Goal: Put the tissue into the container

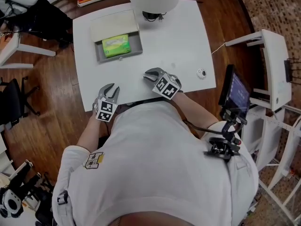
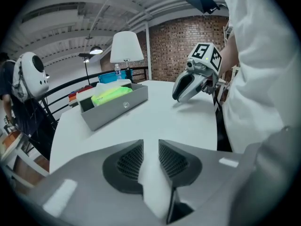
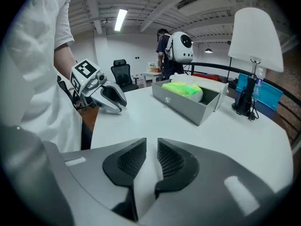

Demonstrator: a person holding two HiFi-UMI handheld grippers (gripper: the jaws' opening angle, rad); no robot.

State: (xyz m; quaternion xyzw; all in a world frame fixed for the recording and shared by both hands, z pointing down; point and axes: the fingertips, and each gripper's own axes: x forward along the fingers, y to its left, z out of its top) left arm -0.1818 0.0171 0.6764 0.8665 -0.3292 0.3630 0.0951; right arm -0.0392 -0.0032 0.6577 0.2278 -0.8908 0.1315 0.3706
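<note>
On the table [image 1: 178, 41], the tissue [image 1: 115, 45] lies in the container [image 1: 135, 43], ahead of your left gripper [image 1: 110, 89] and right gripper [image 1: 149, 75]; both jaws narrowly apart, empty.

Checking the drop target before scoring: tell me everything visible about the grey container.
The grey container is a shallow, open-topped rectangular box, matte and plastic-looking, with a small round emblem on its front wall. It sits flat on the white table, toward the far left corner, slightly askew. A green pack lies inside. A pale panel, possibly its lid, runs along its far side. Nothing else touches it.
</note>
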